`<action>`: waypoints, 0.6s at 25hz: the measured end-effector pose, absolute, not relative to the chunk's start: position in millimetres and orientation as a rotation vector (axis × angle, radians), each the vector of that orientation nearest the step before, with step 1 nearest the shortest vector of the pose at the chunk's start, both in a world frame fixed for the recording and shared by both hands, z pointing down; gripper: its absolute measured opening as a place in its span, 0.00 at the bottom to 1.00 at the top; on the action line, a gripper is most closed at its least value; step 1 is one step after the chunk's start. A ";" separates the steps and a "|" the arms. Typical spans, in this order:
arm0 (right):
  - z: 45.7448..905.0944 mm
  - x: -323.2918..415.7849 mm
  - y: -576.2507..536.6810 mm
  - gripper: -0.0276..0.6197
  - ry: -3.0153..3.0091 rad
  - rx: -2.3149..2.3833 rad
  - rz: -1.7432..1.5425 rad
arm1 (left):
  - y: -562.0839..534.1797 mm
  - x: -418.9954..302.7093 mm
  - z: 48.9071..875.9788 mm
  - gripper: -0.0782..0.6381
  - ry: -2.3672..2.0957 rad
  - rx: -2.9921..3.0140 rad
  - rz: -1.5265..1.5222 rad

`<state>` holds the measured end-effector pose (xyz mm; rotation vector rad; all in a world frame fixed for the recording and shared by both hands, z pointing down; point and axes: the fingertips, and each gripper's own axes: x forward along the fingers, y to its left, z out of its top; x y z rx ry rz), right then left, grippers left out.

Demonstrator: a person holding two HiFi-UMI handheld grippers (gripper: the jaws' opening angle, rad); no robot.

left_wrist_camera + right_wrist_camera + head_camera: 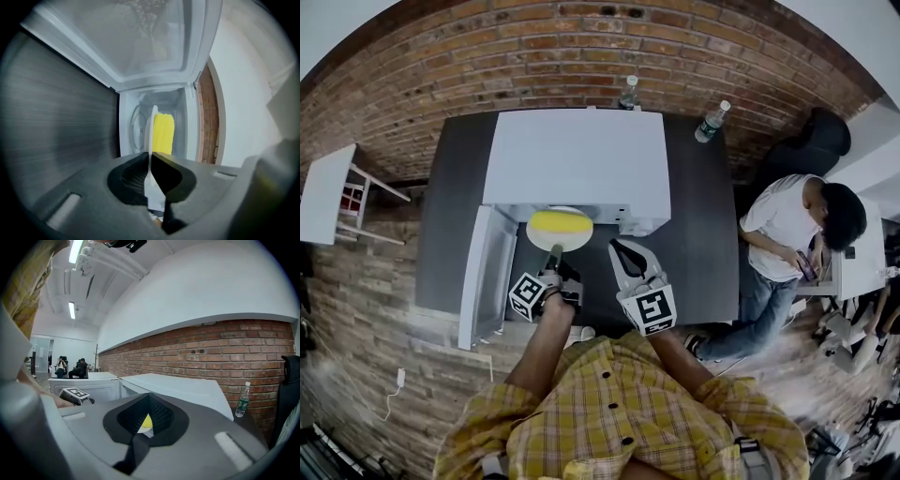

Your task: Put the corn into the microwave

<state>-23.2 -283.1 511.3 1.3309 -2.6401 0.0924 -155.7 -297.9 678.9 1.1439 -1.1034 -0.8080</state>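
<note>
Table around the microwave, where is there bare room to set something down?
Bare strips of table lie left of the microwave and right of it, in front of the right-hand bottle. The front is crowded: open door, plate with corn, left gripper, right gripper.

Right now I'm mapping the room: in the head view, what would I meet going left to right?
White table → microwave door → left tool → right tool → person.
</note>
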 end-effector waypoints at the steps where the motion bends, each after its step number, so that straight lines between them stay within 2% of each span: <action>1: 512.1 -23.8 -284.4 0.05 -2.641 1.328 0.099 | -301.5 -155.8 682.1 0.14 -1.101 1.139 -0.810; 15: 518.8 -22.6 -303.2 0.05 -2.680 1.296 0.141 | -341.0 -150.2 719.1 0.14 -1.123 1.099 -0.774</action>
